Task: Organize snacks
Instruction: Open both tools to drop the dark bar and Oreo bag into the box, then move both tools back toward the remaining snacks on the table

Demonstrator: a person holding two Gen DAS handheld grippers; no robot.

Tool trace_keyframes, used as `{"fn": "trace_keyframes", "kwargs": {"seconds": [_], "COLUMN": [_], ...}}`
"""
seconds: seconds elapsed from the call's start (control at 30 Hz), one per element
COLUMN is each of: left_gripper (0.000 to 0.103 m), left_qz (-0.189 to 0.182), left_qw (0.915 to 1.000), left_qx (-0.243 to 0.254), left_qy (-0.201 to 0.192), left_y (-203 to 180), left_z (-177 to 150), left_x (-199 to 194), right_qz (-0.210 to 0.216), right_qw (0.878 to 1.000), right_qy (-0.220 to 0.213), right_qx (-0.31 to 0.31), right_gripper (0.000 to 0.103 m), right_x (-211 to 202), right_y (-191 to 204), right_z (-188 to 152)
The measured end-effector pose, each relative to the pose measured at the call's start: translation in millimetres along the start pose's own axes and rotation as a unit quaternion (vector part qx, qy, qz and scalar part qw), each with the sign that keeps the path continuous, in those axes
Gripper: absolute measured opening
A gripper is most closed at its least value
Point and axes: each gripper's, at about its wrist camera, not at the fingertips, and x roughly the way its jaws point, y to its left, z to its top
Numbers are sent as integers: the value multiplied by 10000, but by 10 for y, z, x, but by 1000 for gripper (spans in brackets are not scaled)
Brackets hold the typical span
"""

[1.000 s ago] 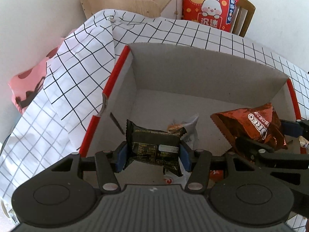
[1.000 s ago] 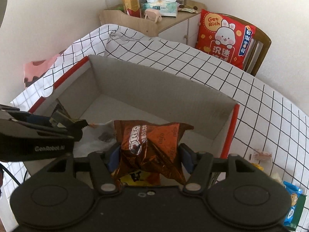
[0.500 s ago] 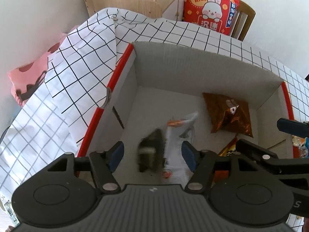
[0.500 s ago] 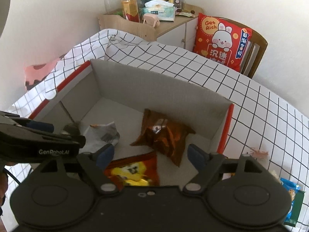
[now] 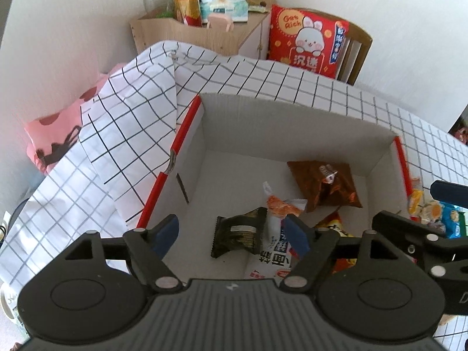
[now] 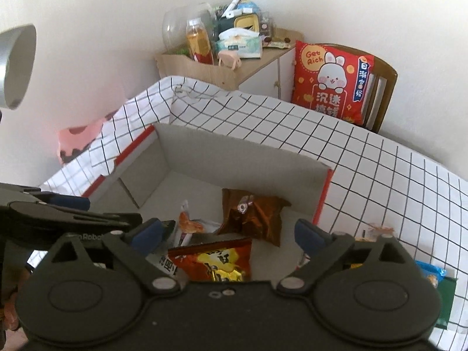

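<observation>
Left wrist view: the left gripper (image 5: 234,231) is seen spread apart, empty, above the open white cardboard box with red edges (image 5: 295,130). Four packets are counted on its floor: a black foil wrapper (image 5: 238,235), a white printed packet (image 5: 275,242), a brown foil bag (image 5: 324,184), and an orange-yellow bag (image 5: 336,225).

Right wrist view: the right gripper (image 6: 231,232) is likewise apart and empty. Loose snacks (image 6: 377,231) are noted on the checked cloth (image 6: 380,175) beside the box, including a blue packet (image 6: 433,275). The task is judged partly done.
</observation>
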Motion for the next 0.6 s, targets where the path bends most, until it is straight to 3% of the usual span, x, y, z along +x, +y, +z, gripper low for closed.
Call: {"fn": "trace_keyframes", "kwargs": {"seconds": [0.17,0.6], "left_gripper": [84,85], "left_qz": [-134,-620], "left_qw": [9996,9956], "left_qx": [68,284], "left_qy": [-223,-642], "left_y": [-81,-395], "left_z": [-56,-253], "left_x": [-226,-778], "right_qz": [129,267], "right_qw": [9997,9967], "right_qy": [-131,-671], "right_qx": [156,375], "right_gripper": [103,103], "right_x": [-224,-934], "right_y": [-55,-210], "right_z": [-44,-267]}}
